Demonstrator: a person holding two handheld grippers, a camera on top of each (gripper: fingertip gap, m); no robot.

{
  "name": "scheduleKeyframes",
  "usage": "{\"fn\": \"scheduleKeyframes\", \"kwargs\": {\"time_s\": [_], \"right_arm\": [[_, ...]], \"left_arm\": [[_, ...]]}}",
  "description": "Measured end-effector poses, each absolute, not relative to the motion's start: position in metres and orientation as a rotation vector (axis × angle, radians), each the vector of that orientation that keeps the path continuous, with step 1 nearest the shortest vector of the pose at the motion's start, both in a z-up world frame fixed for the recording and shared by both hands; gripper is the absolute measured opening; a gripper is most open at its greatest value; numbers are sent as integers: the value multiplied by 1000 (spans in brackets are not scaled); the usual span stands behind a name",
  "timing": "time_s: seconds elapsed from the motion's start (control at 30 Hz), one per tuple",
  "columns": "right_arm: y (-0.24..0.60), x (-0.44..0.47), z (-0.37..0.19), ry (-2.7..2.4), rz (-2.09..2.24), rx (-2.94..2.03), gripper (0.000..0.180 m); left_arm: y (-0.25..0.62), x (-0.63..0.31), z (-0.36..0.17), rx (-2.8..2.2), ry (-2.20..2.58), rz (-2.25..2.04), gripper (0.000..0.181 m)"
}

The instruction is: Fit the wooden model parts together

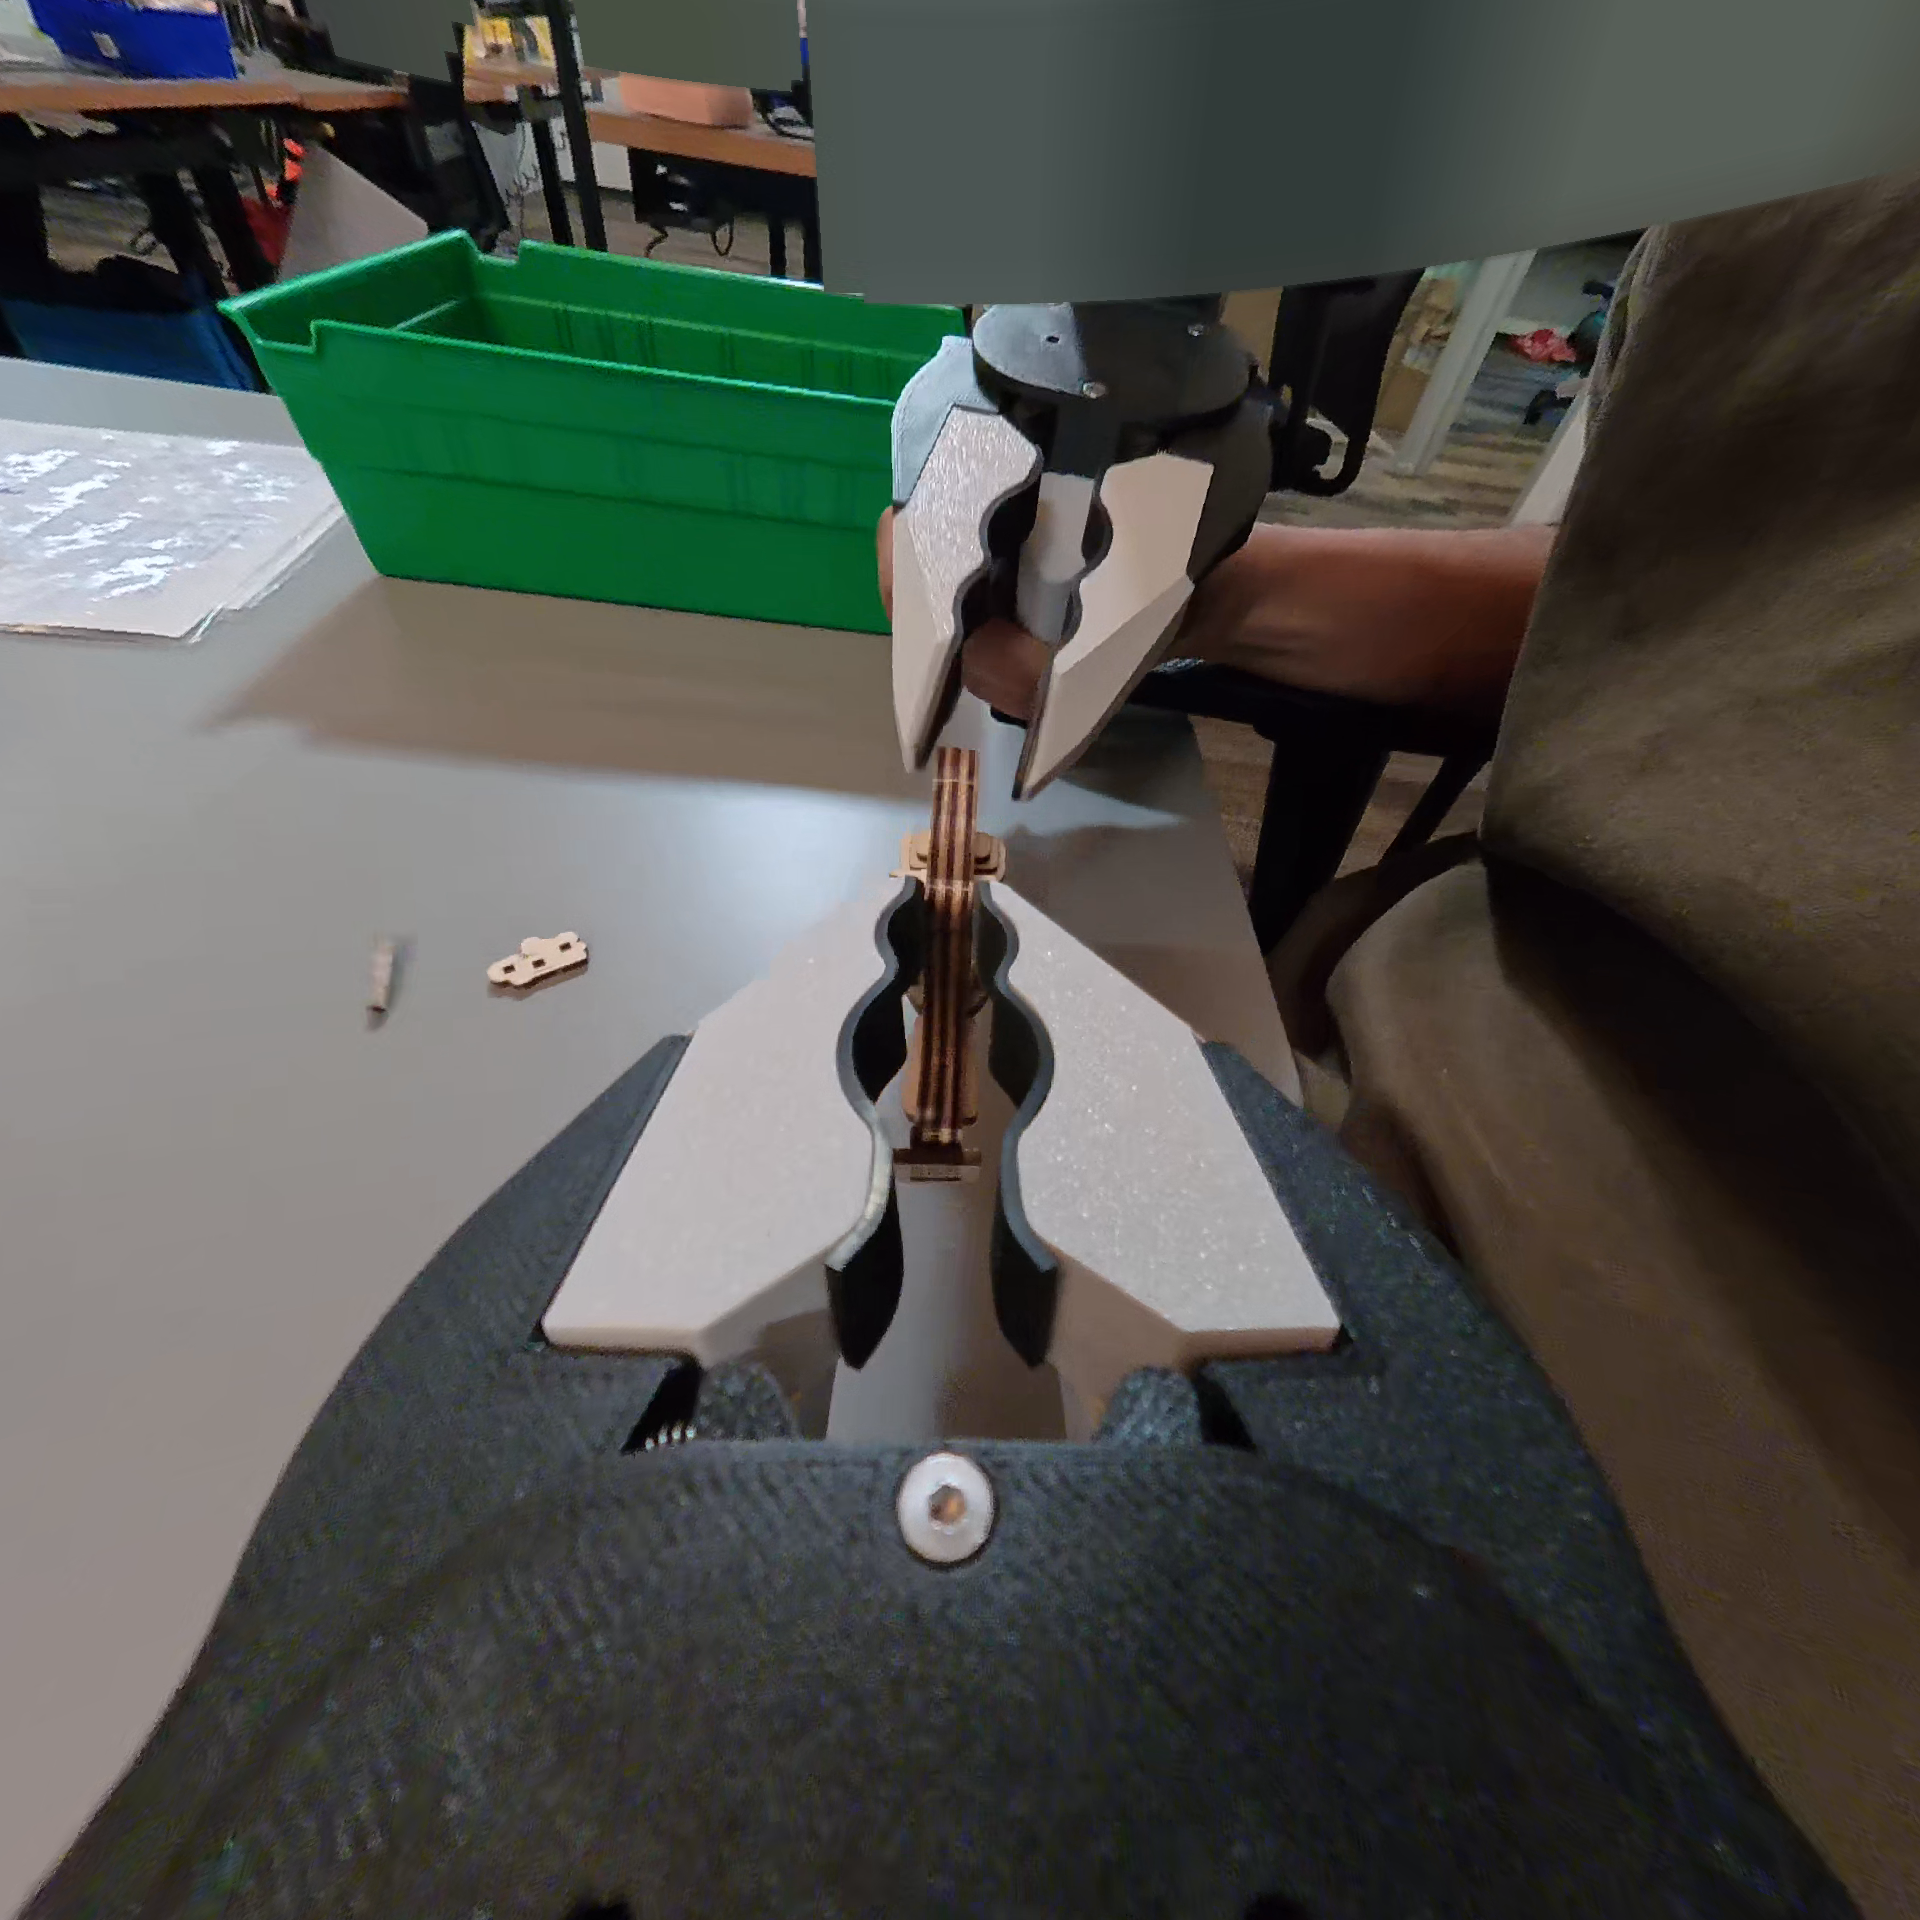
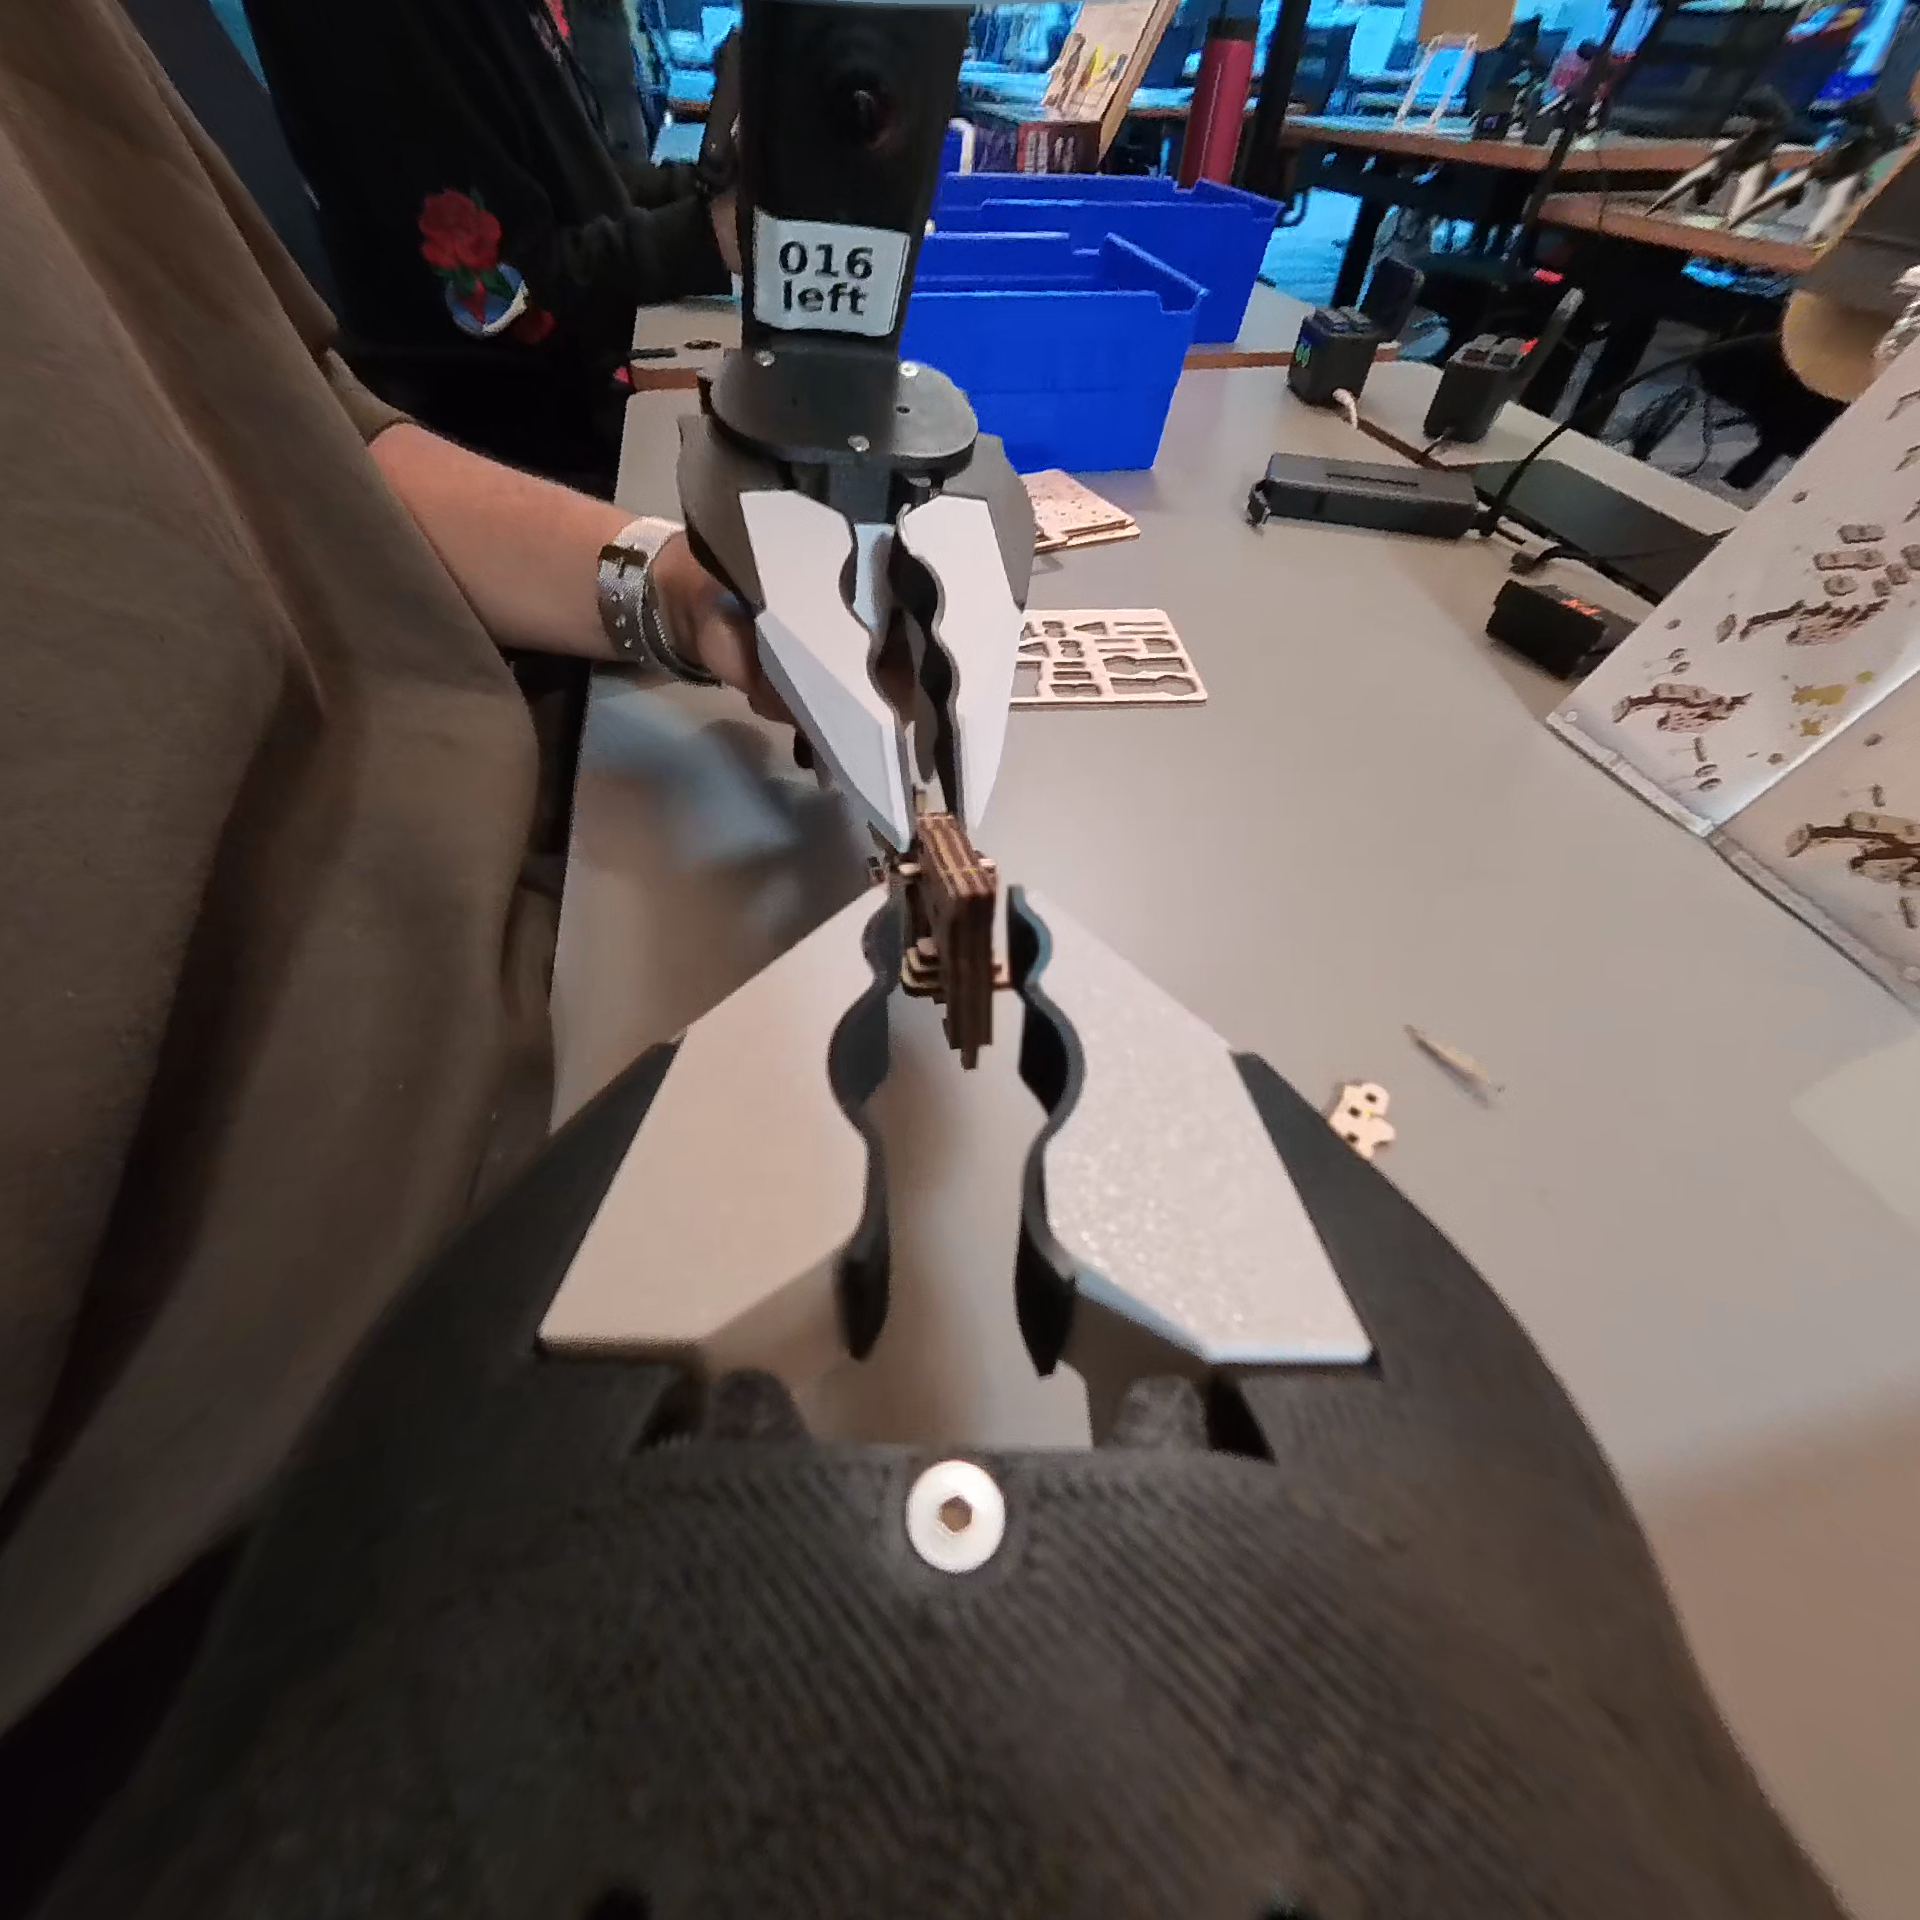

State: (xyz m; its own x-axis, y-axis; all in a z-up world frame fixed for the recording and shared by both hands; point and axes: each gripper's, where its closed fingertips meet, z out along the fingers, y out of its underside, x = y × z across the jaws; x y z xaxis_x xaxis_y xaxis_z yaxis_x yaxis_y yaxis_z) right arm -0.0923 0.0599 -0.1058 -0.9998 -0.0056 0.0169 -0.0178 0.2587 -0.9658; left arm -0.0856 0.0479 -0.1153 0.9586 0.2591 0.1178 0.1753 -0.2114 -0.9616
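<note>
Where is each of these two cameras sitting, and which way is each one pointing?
Left wrist view: rides the left gripper, looking along its fingers at the wooden assembly, the right gripper and a green bin; a forearm shows.
Right wrist view: rides the right gripper, facing the left gripper, blue bins and a part sheet; a wrist with a watch shows.
Shared: the wooden assembly, both grippers, the grey table.
</note>
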Motion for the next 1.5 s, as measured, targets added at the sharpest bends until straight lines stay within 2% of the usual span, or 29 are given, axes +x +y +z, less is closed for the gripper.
{"fn": "scheduleKeyframes", "kwargs": {"time_s": [0.17, 0.37, 0.63, 0.77, 0.83, 0.93, 1.13, 1.37, 1.5], "right_arm": [[72, -126, -98, -2361, 1964, -184, 23], [74, -202, -128, -2345, 1773, -616, 28], [29, -260, -185, -2686, 1456, -554, 28], [22, -279, -196, -2728, 1347, -485, 28], [21, -278, -204, -2793, 1300, -458, 26], [19, -271, -205, -2842, 1308, -402, 2], [19, -257, -200, -2799, 1297, -282, 1], [16, -214, -141, -2642, 1529, -241, 1], [13, -192, -137, -2630, 1526, -220, 1]], "left_arm": [[41, -96, -117, -1783, -385, 69, 5], [29, -121, -132, -1792, -591, 55, 5], [7, -141, -126, -1516, -869, -203, 5], [-16, -158, -124, -1266, -1031, -372, 5], [-27, -163, -123, -1145, -1072, -455, 4], [-36, -168, -121, -1041, -1095, -515, 4], [-41, -172, -121, -1002, -1113, -526, 4], [-49, -177, -132, -1058, -1182, -443, 5], [-42, -176, -145, -1190, -1220, -362, 5]]}}
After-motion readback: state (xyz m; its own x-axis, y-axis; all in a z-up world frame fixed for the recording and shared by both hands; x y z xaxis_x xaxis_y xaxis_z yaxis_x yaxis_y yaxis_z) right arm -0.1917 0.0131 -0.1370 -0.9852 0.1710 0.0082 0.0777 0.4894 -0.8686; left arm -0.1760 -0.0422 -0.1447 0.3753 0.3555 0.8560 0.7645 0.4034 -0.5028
